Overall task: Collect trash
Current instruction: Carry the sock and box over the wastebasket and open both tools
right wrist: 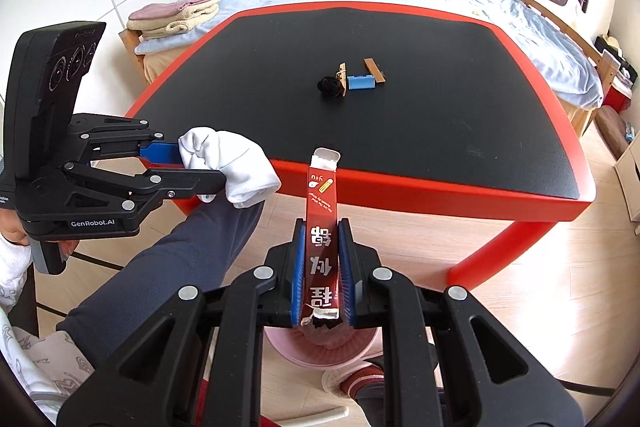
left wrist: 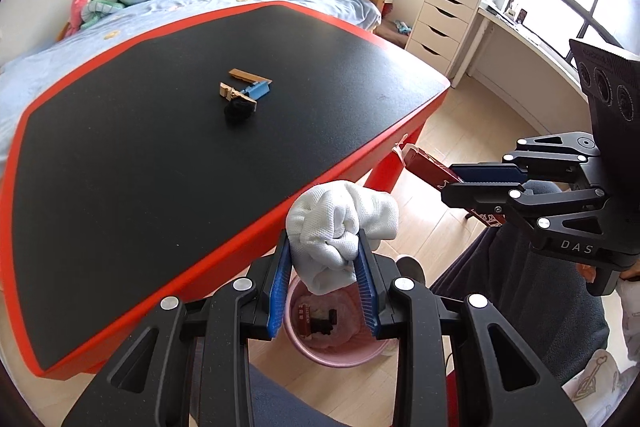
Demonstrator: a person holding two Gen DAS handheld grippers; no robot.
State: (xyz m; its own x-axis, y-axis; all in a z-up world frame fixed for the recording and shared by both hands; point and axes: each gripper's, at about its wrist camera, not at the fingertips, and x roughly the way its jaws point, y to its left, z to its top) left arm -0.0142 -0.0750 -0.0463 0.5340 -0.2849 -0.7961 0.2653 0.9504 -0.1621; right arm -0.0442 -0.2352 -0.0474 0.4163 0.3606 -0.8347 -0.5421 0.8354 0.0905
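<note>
Left wrist: white cloth wad (left wrist: 340, 227) clamped between fingers (left wrist: 280, 275) (red box (right wrist: 321, 243) likewise, right)

Black table (left wrist: 140, 155) bears clothespins (left wrist: 236, 93) and black lump (left wrist: 239, 110).

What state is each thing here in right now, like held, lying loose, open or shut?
Left gripper: shut on white cloth.
White cloth: bunched, held above the bin.
Right gripper: shut on red carton.
Red carton: empty-looking, top flap open, held upright.
Pink bin: open, trash already inside.
Scraps on table: lying loose, untouched.
</note>
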